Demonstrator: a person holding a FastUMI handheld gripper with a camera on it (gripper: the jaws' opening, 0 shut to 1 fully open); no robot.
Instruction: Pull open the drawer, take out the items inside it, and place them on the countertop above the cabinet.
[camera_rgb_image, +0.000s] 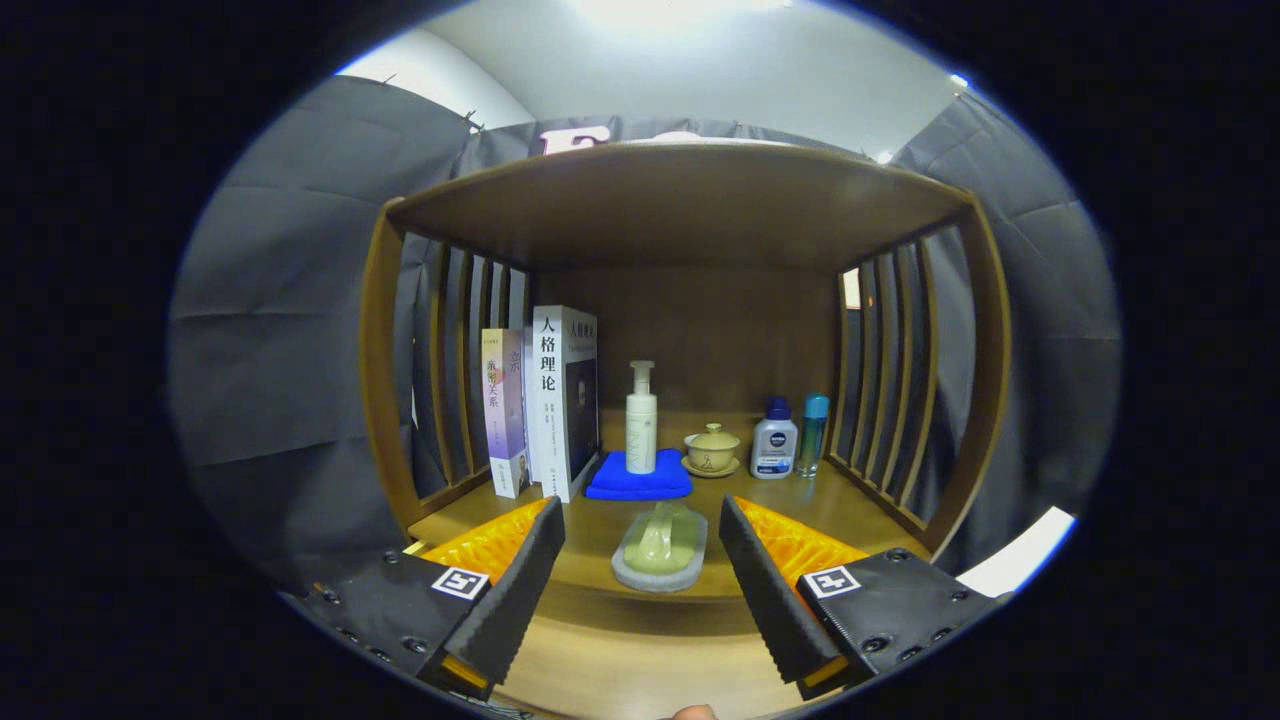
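Observation:
My gripper (642, 560) is open, its fingers spread wide with nothing pressed between them. Just ahead, between the fingertips, a pale green spoon-shaped piece lies on a small grey oval dish (660, 548) near the front edge of the wooden countertop (860, 505). Below the dish the cabinet's wooden front (640, 660) runs under the fingers; I cannot make out a drawer handle there.
Further back on the countertop stand two books (545, 405) at the left, a white pump bottle (641, 420) on a folded blue cloth (640, 480), a lidded tea bowl (712, 450), a white-and-blue bottle (774, 440) and a slim teal bottle (813, 432). Slatted sides and a shelf roof (680, 205) enclose it.

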